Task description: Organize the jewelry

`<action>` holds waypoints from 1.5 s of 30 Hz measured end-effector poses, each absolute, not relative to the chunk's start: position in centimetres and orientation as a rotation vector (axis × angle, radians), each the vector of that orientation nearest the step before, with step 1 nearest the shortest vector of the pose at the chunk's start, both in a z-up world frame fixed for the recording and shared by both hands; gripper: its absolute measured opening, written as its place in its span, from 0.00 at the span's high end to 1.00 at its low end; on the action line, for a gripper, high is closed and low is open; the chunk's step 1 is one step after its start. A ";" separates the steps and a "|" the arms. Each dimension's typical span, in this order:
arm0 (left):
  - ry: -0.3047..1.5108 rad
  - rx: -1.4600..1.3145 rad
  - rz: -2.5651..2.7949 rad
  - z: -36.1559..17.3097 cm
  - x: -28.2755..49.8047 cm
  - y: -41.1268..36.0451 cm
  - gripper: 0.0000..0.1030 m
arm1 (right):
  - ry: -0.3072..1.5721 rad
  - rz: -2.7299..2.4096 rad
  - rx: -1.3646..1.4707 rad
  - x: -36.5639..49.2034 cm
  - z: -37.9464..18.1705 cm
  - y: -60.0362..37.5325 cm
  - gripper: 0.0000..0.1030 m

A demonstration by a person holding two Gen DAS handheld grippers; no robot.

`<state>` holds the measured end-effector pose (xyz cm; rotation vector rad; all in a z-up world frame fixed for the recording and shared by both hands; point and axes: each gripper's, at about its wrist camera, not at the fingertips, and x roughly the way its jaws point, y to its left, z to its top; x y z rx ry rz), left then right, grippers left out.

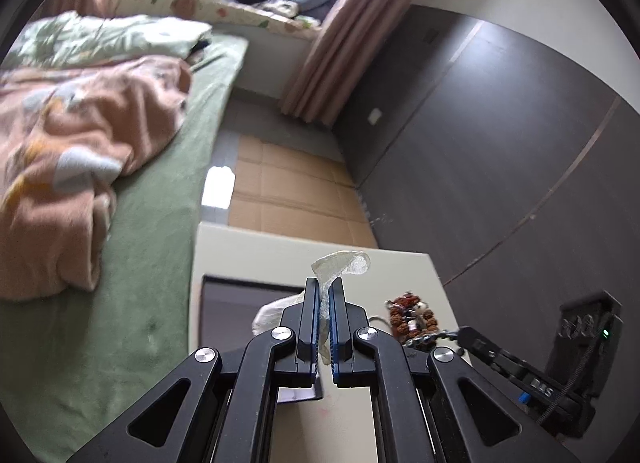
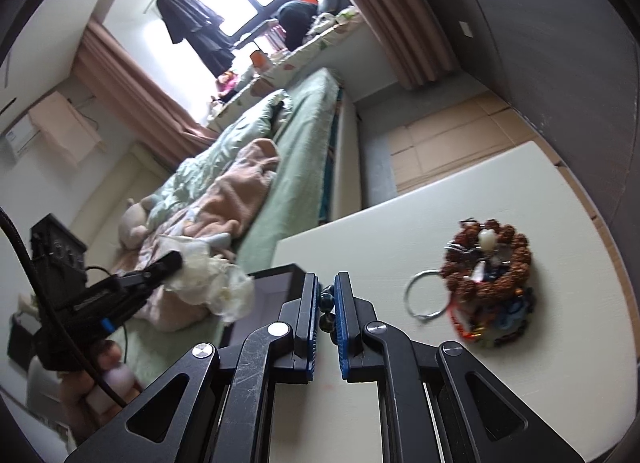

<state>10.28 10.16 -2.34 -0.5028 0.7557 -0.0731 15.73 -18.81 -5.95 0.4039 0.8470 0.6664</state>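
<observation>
Left tongs [image 1: 324, 283]: clenched on a thin clear plastic bag [image 1: 340, 263], whose crumpled top sticks up above the tips at lower centre of the left view. In the right view the same bag [image 2: 216, 287] hangs as a pale bunch at lower left, lifted over the box.

Right tongs [image 2: 327, 283]: clenched on a string of dark beads [image 2: 326, 303], pinched between the blue pads at lower centre, raised off the surface [image 2: 380, 231].

Just left of the right tongs: an open dark box [image 2: 276, 283], pale inside. No jewelry can be made out in the part that shows.

Right of the right tongs, lying on the surface: a silver ring-shaped bangle [image 2: 426, 295], touching a heap of brown bead bracelets [image 2: 488, 259] mixed with red, blue and white pieces. The same heap [image 1: 412, 315] shows at lower right in the left view.

Progress, judged: early. One bead string is in hand and the bag is held ready; the heap and the bangle are not yet sorted. Whether the beads belong in the bag or the box, I cannot tell.
</observation>
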 end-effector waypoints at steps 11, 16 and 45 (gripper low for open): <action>0.847 -0.579 0.011 -4.1 10.2 12.2 0.31 | 0.820 0.711 0.431 15.3 -5.8 -16.4 0.90; 0.816 -0.558 0.066 -2.9 9.7 13.2 0.31 | 0.829 0.769 0.458 16.0 -6.2 -14.2 0.90; 0.797 -0.573 0.037 -2.5 11.2 10.3 0.31 | 0.902 0.596 0.498 17.4 -7.4 -18.8 0.42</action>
